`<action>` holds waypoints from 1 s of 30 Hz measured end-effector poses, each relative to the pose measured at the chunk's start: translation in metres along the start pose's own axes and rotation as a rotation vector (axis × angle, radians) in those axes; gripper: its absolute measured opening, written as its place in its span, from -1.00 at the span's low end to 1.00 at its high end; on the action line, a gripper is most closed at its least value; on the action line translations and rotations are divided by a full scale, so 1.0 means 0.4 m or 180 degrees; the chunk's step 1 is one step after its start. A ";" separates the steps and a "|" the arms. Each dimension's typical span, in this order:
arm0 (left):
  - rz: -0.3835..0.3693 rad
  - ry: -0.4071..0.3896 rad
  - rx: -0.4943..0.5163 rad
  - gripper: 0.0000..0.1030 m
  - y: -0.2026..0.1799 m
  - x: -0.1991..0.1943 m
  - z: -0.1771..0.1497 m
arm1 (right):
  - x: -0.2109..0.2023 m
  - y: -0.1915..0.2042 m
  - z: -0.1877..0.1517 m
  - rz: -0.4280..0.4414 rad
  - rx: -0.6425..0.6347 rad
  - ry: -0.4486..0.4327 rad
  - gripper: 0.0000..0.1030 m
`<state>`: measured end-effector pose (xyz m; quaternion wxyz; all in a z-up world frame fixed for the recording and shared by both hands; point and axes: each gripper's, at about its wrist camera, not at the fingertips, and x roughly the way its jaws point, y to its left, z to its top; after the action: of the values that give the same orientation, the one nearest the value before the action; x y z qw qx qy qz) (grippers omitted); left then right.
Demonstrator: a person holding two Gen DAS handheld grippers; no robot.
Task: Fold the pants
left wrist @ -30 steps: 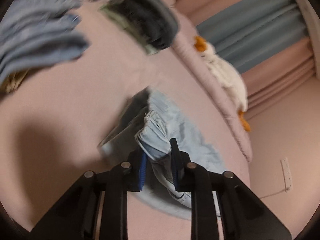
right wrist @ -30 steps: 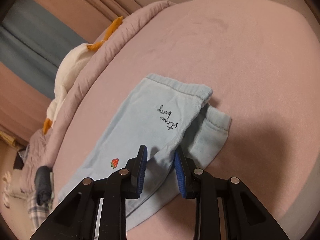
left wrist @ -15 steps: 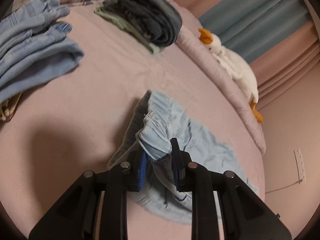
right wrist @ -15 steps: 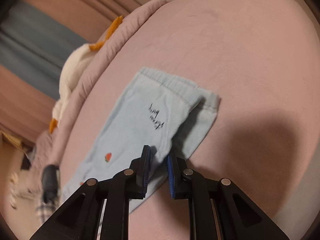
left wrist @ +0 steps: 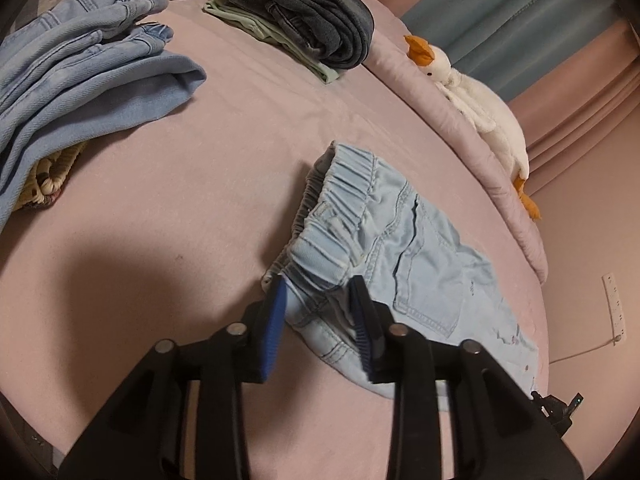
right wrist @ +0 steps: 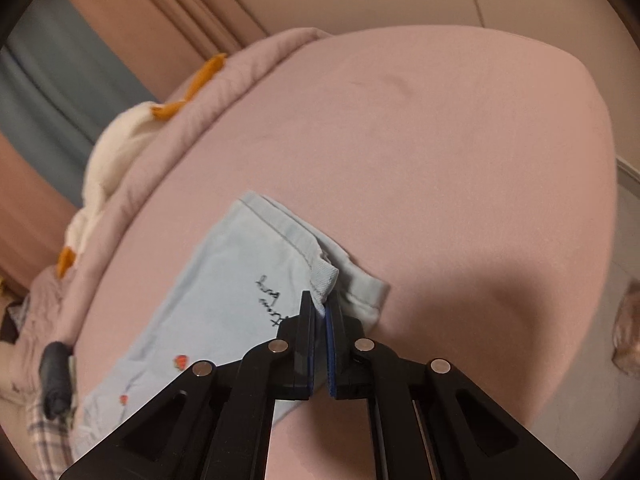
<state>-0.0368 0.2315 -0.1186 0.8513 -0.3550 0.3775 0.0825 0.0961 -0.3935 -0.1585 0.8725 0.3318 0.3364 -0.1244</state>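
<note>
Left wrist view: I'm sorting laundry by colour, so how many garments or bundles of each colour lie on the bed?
Light blue: 1, the pants at the left tool
Mid blue: 1 heap, garments inside cannot be told apart
Dark grey: 1 folded bundle
Pale green: 1 folded piece under the grey
Total: 4

Pink-sheeted bed (left wrist: 224, 184) fills the room, pink and grey-blue pleated curtains (left wrist: 532, 20) behind it, a plain pink wall (left wrist: 580, 248) carrying a white power strip (left wrist: 614, 306).
</note>
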 end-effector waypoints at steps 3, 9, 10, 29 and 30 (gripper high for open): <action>0.0098 0.0016 0.0051 0.14 0.010 -0.022 -0.004 | 0.017 -0.008 -0.011 -0.0142 -0.0063 0.0058 -0.90; 0.0445 -0.0337 0.0676 0.22 -0.036 -0.130 -0.005 | -0.093 0.039 0.012 -0.0642 -0.0392 -0.0372 -0.30; 0.0433 -0.0361 0.0785 0.22 -0.057 -0.131 -0.003 | -0.115 0.071 0.011 -0.0701 -0.0597 -0.0497 -0.30; -0.0068 0.0623 0.3308 0.22 -0.371 0.106 -0.179 | -0.082 0.745 -0.622 0.1525 -0.4229 0.0934 -0.30; -0.0037 0.0660 0.3445 0.22 -0.363 0.109 -0.189 | -0.088 0.746 -0.648 0.1567 -0.4415 0.0957 -0.30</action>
<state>0.0090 0.0689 -0.1056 0.8710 0.1250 0.4460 -0.1635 0.0706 0.0014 -0.1306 0.8287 -0.2151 0.3693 0.3614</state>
